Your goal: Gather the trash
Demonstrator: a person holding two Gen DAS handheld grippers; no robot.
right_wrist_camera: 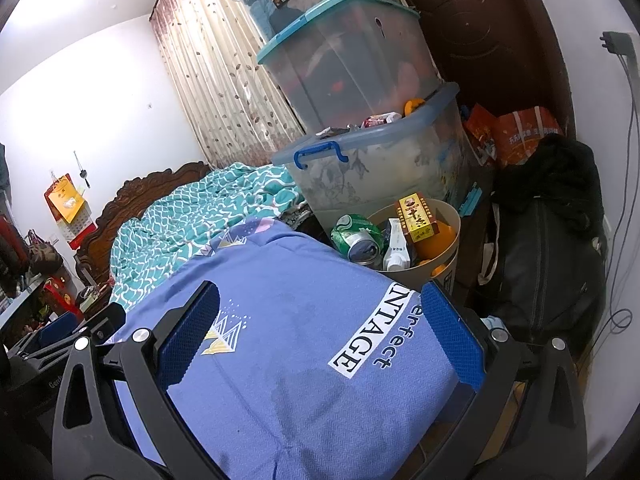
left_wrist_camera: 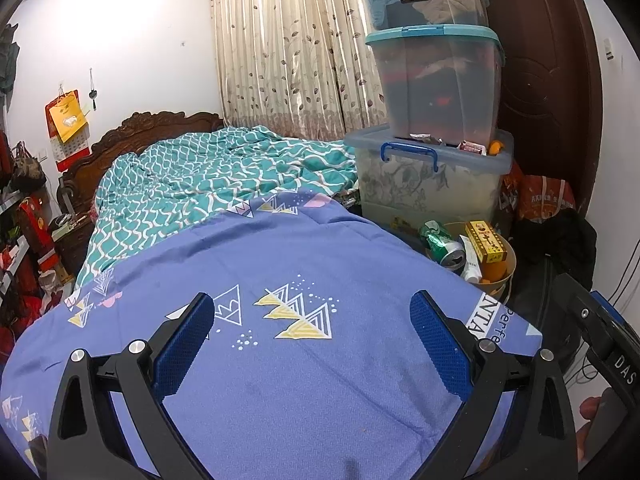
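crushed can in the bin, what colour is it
Green with white markings; the crushed drink can shows best in the right wrist view.

Blue bedsheet with triangle prints spread across a bed, teal patterned quilt bunched behind it. Carved wooden headboard against a white wall. Leaf-print curtain beyond. Three clear storage boxes stacked beside the bed. Dark wooden door behind. Black bag on the floor.
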